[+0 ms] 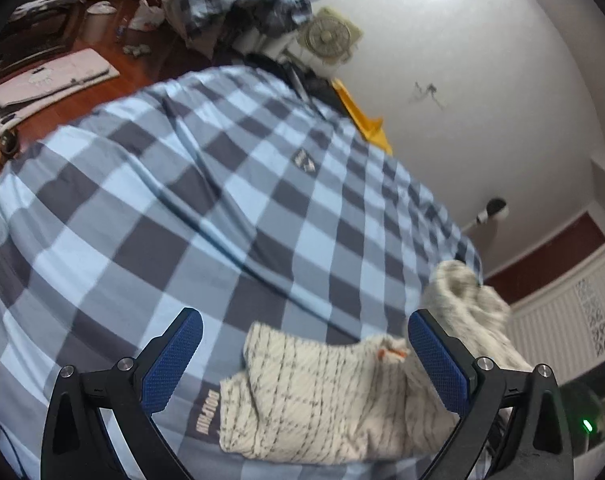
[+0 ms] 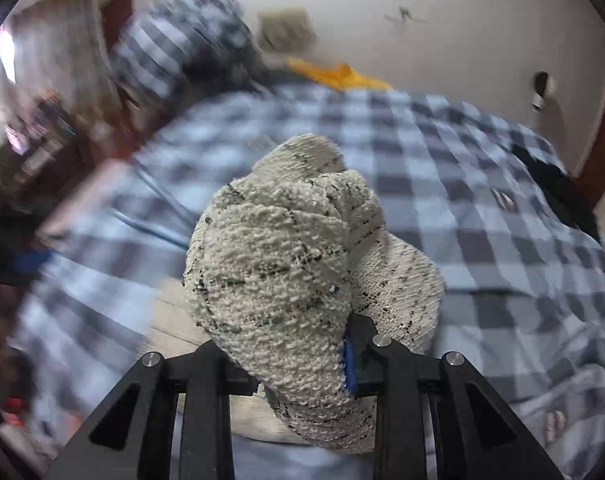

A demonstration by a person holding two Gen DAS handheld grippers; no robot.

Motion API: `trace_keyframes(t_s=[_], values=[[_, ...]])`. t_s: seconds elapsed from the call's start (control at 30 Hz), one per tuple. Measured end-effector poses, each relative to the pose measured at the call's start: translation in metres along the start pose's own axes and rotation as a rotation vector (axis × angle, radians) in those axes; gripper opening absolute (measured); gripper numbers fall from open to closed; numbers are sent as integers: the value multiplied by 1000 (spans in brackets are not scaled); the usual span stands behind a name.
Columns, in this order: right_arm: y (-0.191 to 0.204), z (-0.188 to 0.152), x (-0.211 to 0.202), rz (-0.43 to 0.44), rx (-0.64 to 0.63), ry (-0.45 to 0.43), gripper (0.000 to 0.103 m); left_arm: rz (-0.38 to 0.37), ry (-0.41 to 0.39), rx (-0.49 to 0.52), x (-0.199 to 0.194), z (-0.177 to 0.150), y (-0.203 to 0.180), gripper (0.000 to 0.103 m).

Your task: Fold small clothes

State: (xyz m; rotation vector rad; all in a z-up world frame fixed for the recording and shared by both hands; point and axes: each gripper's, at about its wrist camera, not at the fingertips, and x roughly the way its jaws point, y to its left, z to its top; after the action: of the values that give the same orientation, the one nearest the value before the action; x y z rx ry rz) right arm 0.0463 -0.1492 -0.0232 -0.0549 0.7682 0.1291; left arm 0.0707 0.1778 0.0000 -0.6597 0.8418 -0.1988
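Left gripper (image 1: 304, 354) jaws spread wide over cream knit garment (image 1: 322, 396) lying on checked bedspread (image 1: 206, 200); right gripper (image 2: 302, 364) jaws pinching bunched end of garment, lifted off bed

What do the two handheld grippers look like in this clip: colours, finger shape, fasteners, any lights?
Both are black plastic. The left gripper has angled fingers with blue diamond-textured pads and round silver pivot bolts. A green light glows at the view's lower right. The right gripper shows the same silver bolts, triangular frame cut-outs and a sliver of blue pad.

Both wrist views look closely down across the checked bedspread (image 1: 222, 200).
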Motion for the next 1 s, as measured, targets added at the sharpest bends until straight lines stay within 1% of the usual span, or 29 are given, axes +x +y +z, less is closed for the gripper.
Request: trace_keyframes(t_s=[0.03, 0.07, 0.13, 0.17, 0.2, 0.27, 0.33, 0.37, 0.4, 0.43, 0.47, 0.5, 0.53, 0.57, 0.63, 0.67, 0.7, 0.73, 0.77, 0.8, 0.83, 0.87, 0.9, 0.93, 0.97, 1.0], values=[[12, 1, -6, 21, -23, -15, 25, 11, -28, -10, -6, 3, 2, 103], [25, 1, -11, 41, -48, -23, 25, 39, -78, -22, -14, 6, 6, 103], [60, -4, -2, 123, -86, -7, 25, 103, -173, -21, -29, 9, 9, 103], [73, -8, 5, 154, -100, 8, 25, 123, -204, -10, -34, 11, 10, 103], [94, -17, 20, 162, -139, 23, 25, 132, -217, -3, -37, 12, 11, 103], [122, -32, 50, 123, -217, 49, 26, 117, -213, -2, -38, 13, 14, 103], [144, -56, 85, 68, -282, 99, 28, 79, -178, -8, -33, 12, 17, 103], [147, -64, 103, 52, -294, 125, 32, 58, -152, -7, -29, 11, 16, 103], [147, -76, 117, 49, -302, 140, 34, 57, -139, -3, -25, 10, 15, 103], [143, -81, 120, 56, -307, 137, 40, 64, -138, 4, -24, 8, 13, 103], [143, -85, 118, 72, -319, 124, 52, 68, -141, 18, -22, 7, 9, 103], [141, -87, 108, 106, -347, 107, 61, 64, -143, 29, -22, 7, 7, 103], [140, -85, 100, 143, -360, 114, 75, 56, -144, 38, -22, 7, 4, 103], [137, -82, 86, 193, -356, 131, 76, 44, -146, 44, -22, 7, 1, 103], [124, -72, 62, 291, -297, 148, 76, 22, -151, 51, -22, 6, -3, 103], [113, -70, 47, 362, -246, 152, 76, 7, -150, 59, -21, 5, -7, 103], [96, -68, 24, 457, -170, 159, 76, -4, -147, 66, -20, 4, -10, 103], [82, -65, 9, 514, -118, 162, 78, -17, -137, 81, -18, 1, -14, 103], [65, -63, -3, 561, -68, 162, 86, -26, -121, 98, -15, -1, -19, 103], [44, -62, -14, 584, -25, 151, 90, -30, -97, 121, -10, -5, -24, 103], [26, -61, -24, 562, 4, 125, 92, -27, -52, 161, 0, -11, -32, 103], [3, -58, -35, 493, 26, 78, 93, -18, -15, 192, 9, -17, -39, 103], [-8, -55, -37, 428, 31, 42, 93, 0, 42, 230, 22, -25, -45, 103], [-21, -54, -41, 337, 31, 0, 93, 13, 80, 249, 30, -31, -48, 103], [-32, -52, -41, 216, 25, -37, 93, 31, 139, 269, 43, -41, -51, 103], [-42, -50, -37, 50, 16, -59, 93, 51, 193, 277, 56, -50, -52, 103]])
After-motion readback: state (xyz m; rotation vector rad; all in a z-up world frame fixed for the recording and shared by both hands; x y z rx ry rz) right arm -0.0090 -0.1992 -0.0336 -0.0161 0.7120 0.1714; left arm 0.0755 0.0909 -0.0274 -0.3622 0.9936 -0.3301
